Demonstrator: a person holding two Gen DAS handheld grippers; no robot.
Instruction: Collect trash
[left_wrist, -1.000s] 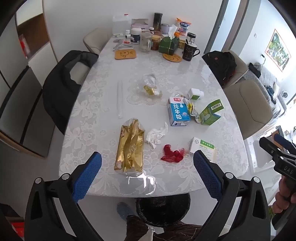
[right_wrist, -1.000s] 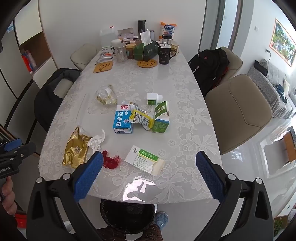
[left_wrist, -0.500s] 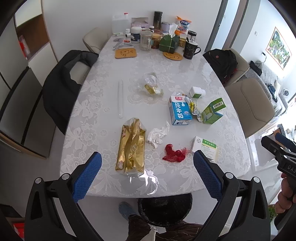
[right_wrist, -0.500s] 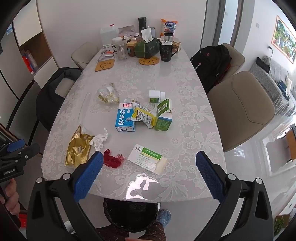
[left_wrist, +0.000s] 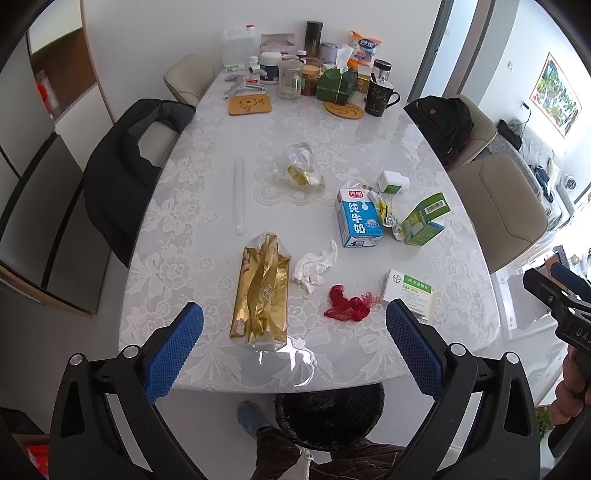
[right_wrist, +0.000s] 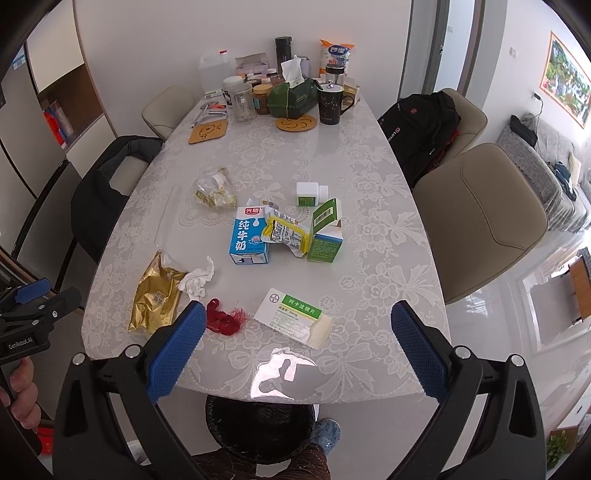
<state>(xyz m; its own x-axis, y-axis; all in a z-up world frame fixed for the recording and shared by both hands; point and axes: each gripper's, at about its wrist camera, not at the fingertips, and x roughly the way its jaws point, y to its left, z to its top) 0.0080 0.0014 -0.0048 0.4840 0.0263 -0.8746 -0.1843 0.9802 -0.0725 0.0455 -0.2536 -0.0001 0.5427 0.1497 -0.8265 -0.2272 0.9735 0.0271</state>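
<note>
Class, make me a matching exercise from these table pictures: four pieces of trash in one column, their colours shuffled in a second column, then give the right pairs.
Things:
1. milk carton
2. snack bag
3. net scrap
4. crumpled tissue

Colours:
A. red
B. white
C. blue and white
D. gold

Pairs: 1-C, 2-D, 3-A, 4-B

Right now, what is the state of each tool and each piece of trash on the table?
Left tool: open, empty.
Right tool: open, empty.
Milk carton: lying flat.
Green box: flap open.
Medicine box: lying flat.
Gold bag: crumpled, lying flat.
Tissue: crumpled.
Bin: on floor under table edge.
</note>
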